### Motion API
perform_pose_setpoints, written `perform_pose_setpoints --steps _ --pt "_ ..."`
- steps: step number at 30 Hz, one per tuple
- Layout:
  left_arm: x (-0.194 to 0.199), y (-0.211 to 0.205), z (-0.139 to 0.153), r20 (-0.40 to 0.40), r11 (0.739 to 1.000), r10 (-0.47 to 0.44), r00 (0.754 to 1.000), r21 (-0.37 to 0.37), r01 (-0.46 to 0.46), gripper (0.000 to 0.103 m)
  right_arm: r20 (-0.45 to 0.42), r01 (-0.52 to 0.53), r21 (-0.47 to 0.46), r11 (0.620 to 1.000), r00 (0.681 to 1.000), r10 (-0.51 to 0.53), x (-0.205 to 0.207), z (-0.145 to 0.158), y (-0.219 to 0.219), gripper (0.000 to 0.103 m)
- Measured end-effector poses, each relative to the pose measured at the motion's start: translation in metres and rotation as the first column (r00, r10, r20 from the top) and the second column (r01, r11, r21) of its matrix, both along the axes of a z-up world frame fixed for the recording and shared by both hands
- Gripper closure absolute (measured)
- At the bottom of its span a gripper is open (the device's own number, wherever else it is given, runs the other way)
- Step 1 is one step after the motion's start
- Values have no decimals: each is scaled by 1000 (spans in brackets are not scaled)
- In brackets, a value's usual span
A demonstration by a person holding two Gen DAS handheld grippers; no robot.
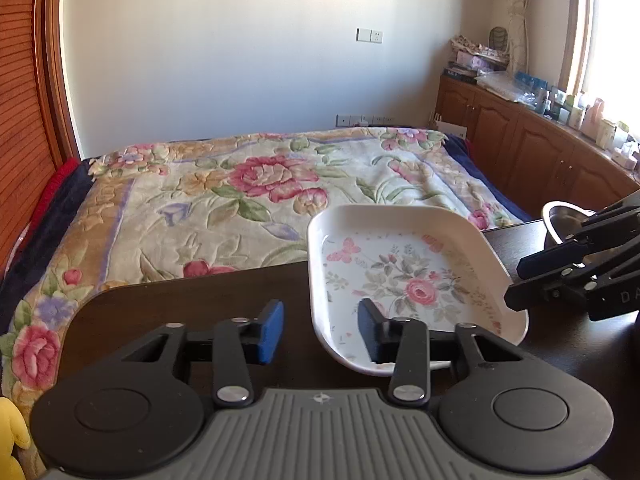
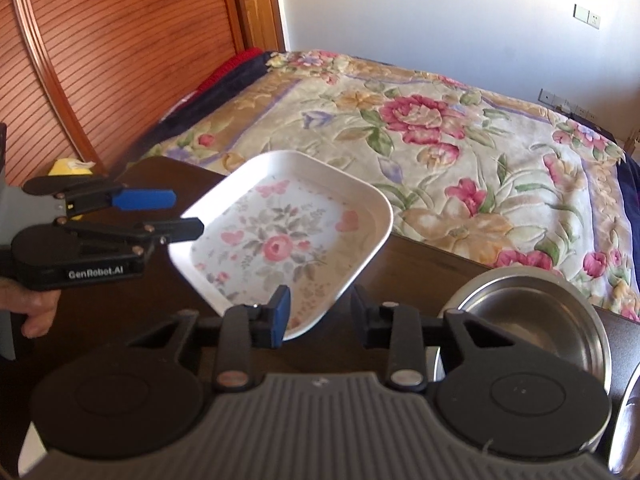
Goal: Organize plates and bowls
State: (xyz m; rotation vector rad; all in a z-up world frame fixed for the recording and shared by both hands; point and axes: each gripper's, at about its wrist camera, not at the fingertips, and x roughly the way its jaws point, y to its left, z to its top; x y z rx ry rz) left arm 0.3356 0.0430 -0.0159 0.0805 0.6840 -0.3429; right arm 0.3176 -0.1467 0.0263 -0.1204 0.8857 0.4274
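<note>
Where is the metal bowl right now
The metal bowl sits on the dark table to the right of the floral tray, near the table edge by the bed; in the left wrist view it peeks out behind the right gripper.

Glossy floral-printed white tray (image 2: 320, 184), brushed metal bowl (image 2: 532, 312), dark polished wood table (image 1: 200, 296), plush embossed blanket (image 1: 224, 200)

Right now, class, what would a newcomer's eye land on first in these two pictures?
Probably the white floral tray on the dark table, with both grippers at its near rim: the left gripper and the right gripper each straddle an edge. Next come the bright flowered bedspread behind and the steel bowl right of the tray.
</note>
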Motion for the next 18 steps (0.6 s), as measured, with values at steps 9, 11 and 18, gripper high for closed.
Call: perform_pose_setpoints --steps 9,11,18 --pt "2 -3 -6 -13 1000 -7 1000 14 7 74 -31 -55 -50 997 998 53 2 -8 8 76" --pt "2 -4 -6 -14 1000 -11 1000 13 11 81 -31 -58 -59 997 998 56 3 -8 10 76" --pt "-4 -4 -4 -27 999 -26 999 28 27 82 -23 -53 -77 996 998 52 4 -12 11 77"
